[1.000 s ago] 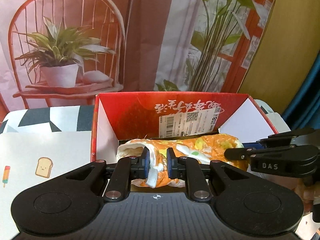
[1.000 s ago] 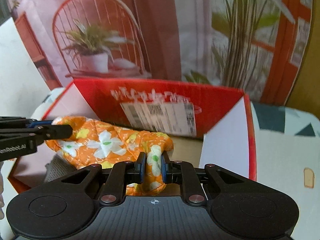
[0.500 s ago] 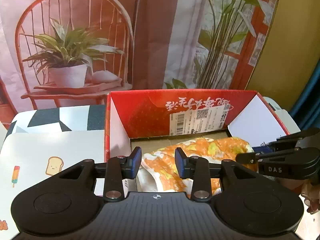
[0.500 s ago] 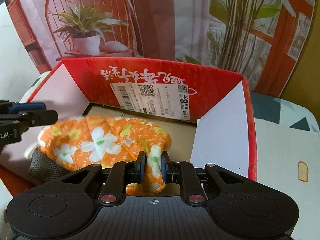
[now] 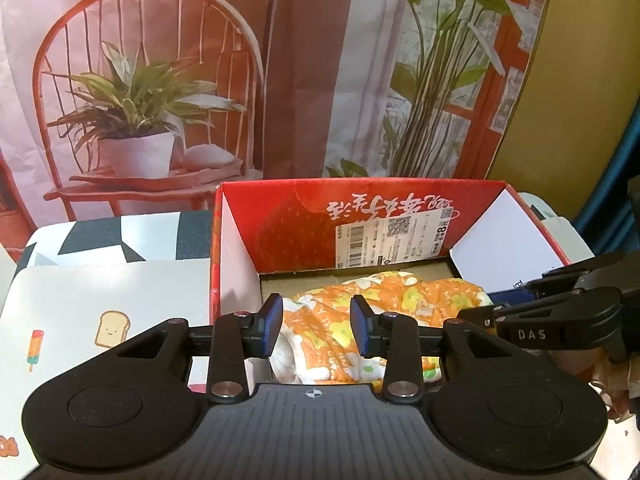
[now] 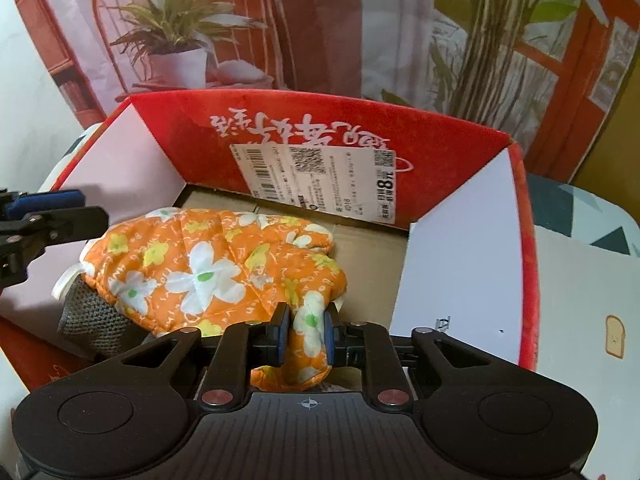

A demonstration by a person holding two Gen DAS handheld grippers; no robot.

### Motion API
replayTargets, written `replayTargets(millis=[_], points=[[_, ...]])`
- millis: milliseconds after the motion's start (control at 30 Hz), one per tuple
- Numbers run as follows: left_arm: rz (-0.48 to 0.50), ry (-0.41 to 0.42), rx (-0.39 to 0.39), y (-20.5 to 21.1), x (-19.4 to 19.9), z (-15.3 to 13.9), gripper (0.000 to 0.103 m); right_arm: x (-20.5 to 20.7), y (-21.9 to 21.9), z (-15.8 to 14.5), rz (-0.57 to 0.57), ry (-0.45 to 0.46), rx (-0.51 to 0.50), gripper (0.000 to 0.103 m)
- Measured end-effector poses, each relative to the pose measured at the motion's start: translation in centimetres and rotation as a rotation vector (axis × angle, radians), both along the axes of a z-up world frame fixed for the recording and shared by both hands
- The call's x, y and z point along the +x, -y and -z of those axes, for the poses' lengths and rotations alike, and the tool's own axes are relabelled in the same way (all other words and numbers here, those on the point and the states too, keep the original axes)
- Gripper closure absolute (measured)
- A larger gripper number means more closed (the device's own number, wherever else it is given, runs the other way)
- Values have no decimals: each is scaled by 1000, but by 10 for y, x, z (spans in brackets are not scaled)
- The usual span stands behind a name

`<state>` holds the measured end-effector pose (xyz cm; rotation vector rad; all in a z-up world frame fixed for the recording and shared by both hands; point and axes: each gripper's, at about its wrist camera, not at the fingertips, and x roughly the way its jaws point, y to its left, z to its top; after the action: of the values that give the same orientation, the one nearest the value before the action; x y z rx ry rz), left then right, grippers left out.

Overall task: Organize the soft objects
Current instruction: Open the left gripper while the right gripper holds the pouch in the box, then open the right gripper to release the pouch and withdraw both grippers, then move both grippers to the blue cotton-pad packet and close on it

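One red cardboard box (image 6: 348, 128), open at the top. One orange flowered cloth (image 6: 216, 268) inside. One grey knitted piece (image 6: 90, 320) beneath. One white shipping label (image 6: 320, 184) on the far wall. Two tools: left (image 5: 316, 330), right (image 6: 305, 336). One toast sticker (image 5: 113, 328), one ice-lolly sticker (image 5: 35, 345) on the tabletop.

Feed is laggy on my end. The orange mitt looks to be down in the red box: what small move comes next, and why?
Probably finish opening the right gripper and lift it clear. The orange mitt already lies on the floor of the red box. The left gripper stands open, pads off the cloth. The right one's jaws have just been opening, but a fold of the mitt still sits between its pads.
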<state>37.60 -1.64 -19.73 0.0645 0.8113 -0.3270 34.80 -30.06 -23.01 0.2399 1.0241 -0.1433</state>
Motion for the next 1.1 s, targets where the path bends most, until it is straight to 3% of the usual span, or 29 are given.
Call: replayTargets(millis=[200, 667, 900, 1100], points=[[4, 31, 12, -4, -18, -13, 60, -16, -2, -16, 23, 78, -15, 63], [-16, 124, -48, -35, -112, -50, 60, -106, -31, -75, -17, 399, -50, 61], [-64, 93, -109, -53, -151, -35, 61, -156, -55, -82, -49, 509, -74, 59], [-90, 9, -147, -52, -168, -5, 61, -182, -82, -53, -86, 481, -26, 59]])
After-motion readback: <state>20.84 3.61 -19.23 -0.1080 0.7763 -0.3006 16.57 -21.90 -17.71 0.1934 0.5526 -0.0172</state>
